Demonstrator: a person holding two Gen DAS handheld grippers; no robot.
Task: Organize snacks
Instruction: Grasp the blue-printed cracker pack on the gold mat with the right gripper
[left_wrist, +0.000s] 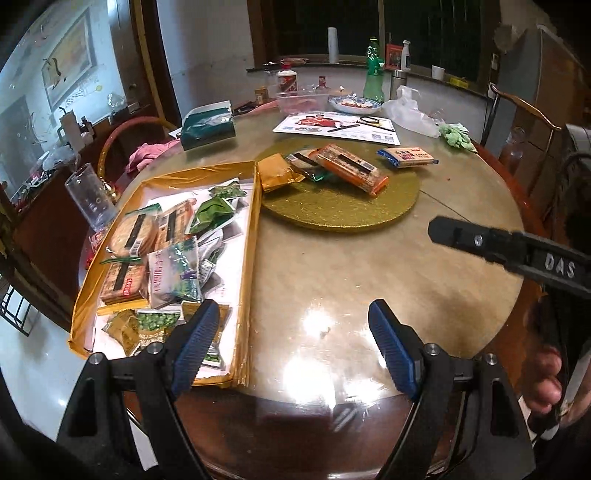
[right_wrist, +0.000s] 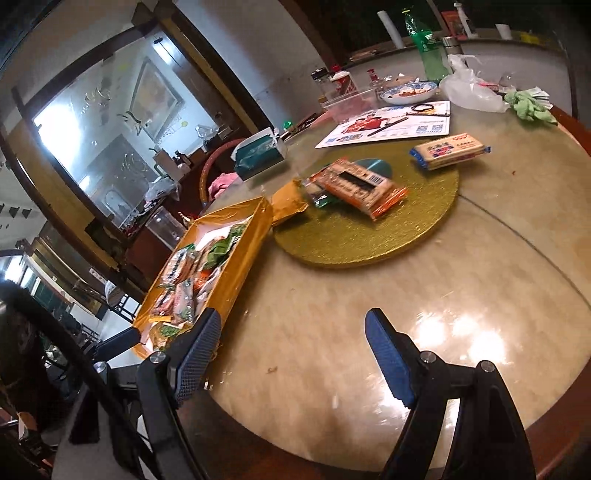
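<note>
The orange cracker pack (left_wrist: 351, 168) is lying ahead of both my tongs on the gold round board (left_wrist: 343, 206), tilted across a green-edged packet (left_wrist: 308, 164) and just beside a gold foil packet (left_wrist: 277, 172). I am judging it light but brittle: a stiff row of crackers in slick film, so a hard squeeze would likely crack them and a shallow pinch could slide off. I would be taking it across its narrow width near the middle, pads flat on the long sides. The gold foil packet looks soft and crinkly, easy to pinch by a corner. The blue-ended biscuit pack (left_wrist: 408, 157) is sitting farther off, to the right of the pile, at the board's far edge; it looks rigid too and wants the same gentle side grip.

To the left of my left gripper (left_wrist: 291, 332), the gold box (left_wrist: 251, 258) is already holding many packets, among them a green pea bag (left_wrist: 157, 321) right beside my left fingertip. My left gripper is hovering wide open and empty over the bare glossy table (left_wrist: 369, 280) near the box's corner.

My right gripper (right_wrist: 293, 349) is likewise spread open, holding nothing, with the board and its snacks well ahead and the box off to its left.
</note>
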